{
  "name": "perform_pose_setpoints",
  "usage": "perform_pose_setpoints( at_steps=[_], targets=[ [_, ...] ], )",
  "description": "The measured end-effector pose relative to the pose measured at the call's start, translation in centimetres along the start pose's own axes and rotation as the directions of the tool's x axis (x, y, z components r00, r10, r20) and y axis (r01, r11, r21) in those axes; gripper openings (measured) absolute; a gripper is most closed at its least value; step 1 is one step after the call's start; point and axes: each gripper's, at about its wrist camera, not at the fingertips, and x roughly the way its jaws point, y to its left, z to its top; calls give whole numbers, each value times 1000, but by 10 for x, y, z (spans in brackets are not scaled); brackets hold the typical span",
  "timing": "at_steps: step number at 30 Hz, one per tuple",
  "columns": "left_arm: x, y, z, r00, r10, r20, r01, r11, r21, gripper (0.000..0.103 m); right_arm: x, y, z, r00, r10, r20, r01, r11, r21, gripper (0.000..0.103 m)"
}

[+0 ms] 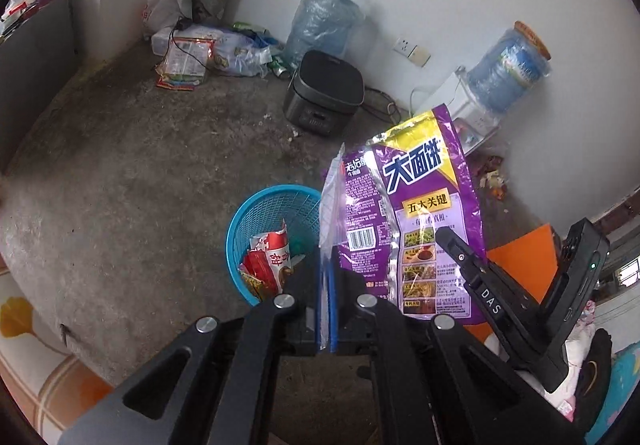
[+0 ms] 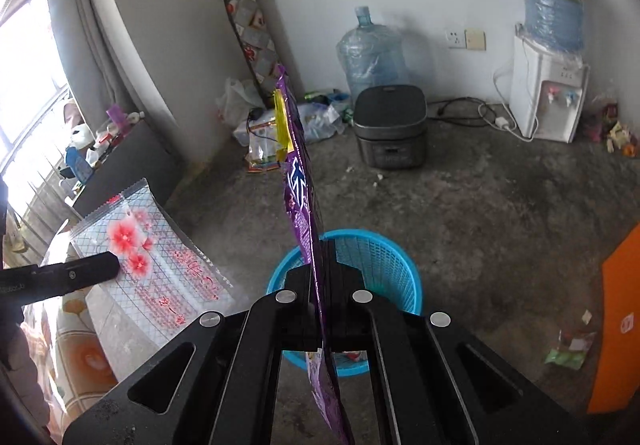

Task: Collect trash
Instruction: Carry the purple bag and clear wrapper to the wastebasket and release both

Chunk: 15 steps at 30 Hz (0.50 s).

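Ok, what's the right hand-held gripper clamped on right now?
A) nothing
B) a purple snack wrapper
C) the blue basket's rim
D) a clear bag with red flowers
B: the right hand-held gripper is shut on the purple snack wrapper, above the blue basket.

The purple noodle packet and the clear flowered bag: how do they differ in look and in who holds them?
The purple noodle packet is opaque with yellow print; the clear flowered bag is see-through with red flowers. The right tool is shut on the packet; the left tool is shut on the bag. Both are flat, empty wrappers, held near the blue basket.
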Motion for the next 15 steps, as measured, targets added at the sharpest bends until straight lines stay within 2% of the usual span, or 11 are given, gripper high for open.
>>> perform_pose_setpoints(
  at_steps=[3,7,9,11,12,14,15],
  targets=[
    [37,-1,9,999,28,-46,-27,999,21,2,28,-3,-4,999,-43,-13,43,999,2,0],
    [71,-1,18,998,36,-60,-34,999,37,3,64,-1,-11,995,-99,-28,97,994,-41,0],
    [85,0,20,997,39,-63,-36,998,42,8,80,1,-21,993,-113,-45,109,990,-84,4],
    [97,3,22,995,51,-80,-48,998,31,33,91,-4,-29,989,-118,-85,112,991,-79,24],
    [100,4,22,995,46,-84,-45,999,20,37,94,-8,-33,988,-115,-101,109,992,-69,39],
    [100,6,21,996,22,-81,-22,1000,3,42,89,-12,-36,990,-97,-99,95,995,-30,41],
    [100,3,20,997,19,-77,-19,1000,7,43,85,-15,-36,992,-85,-94,85,996,-4,45]
  ],
)
